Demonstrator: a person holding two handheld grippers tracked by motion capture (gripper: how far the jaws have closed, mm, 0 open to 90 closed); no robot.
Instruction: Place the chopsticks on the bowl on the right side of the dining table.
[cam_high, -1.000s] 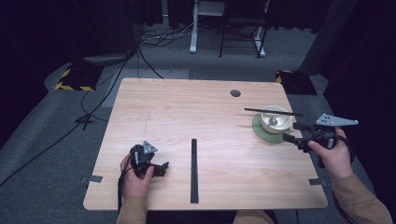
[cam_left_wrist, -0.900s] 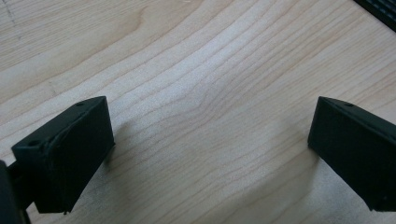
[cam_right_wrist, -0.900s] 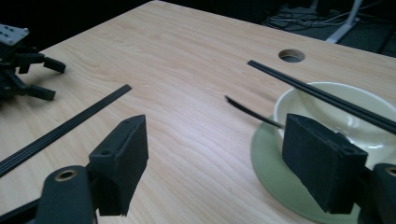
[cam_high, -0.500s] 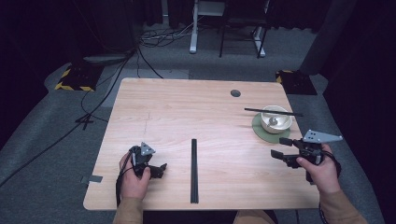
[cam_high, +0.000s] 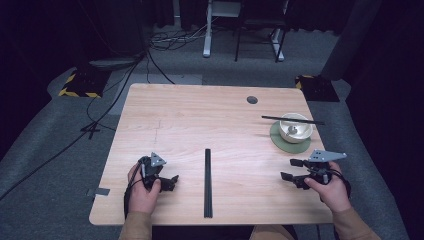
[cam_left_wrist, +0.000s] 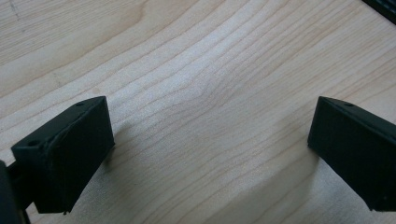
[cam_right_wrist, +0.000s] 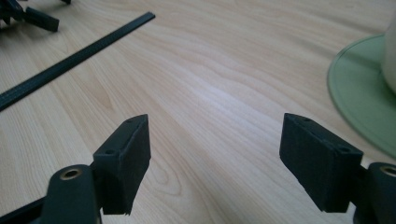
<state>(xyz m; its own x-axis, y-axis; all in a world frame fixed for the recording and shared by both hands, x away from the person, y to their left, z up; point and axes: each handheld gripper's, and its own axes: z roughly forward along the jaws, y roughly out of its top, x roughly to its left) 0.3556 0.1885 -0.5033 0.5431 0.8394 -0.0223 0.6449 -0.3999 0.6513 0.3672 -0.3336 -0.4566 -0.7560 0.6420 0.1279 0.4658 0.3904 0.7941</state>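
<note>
A cream bowl (cam_high: 295, 128) stands on a green plate (cam_high: 281, 141) at the table's right, with a thin black stick (cam_high: 292, 120) laid across its rim. A long black bar (cam_high: 208, 182) lies on the table's middle front. My left gripper (cam_high: 172, 181) rests on the table at the front left, open, with bare wood between its jaws (cam_left_wrist: 210, 154). Held just above the table at the front right, my right gripper (cam_high: 291, 169) is open and holds nothing (cam_right_wrist: 215, 158); the green plate (cam_right_wrist: 359, 93) lies to its right and the black bar (cam_right_wrist: 74, 58) farther off to its left.
The wooden table (cam_high: 200, 125) has a small dark round cap (cam_high: 252, 100) near its far edge. Beyond it are grey carpet, cables (cam_high: 100, 115) and desk legs (cam_high: 207, 30). Bare wood spans the table's middle and far left.
My right gripper has drawn back from beside the bowl and plate toward the front edge and turned to face left. My left gripper has barely shifted.
</note>
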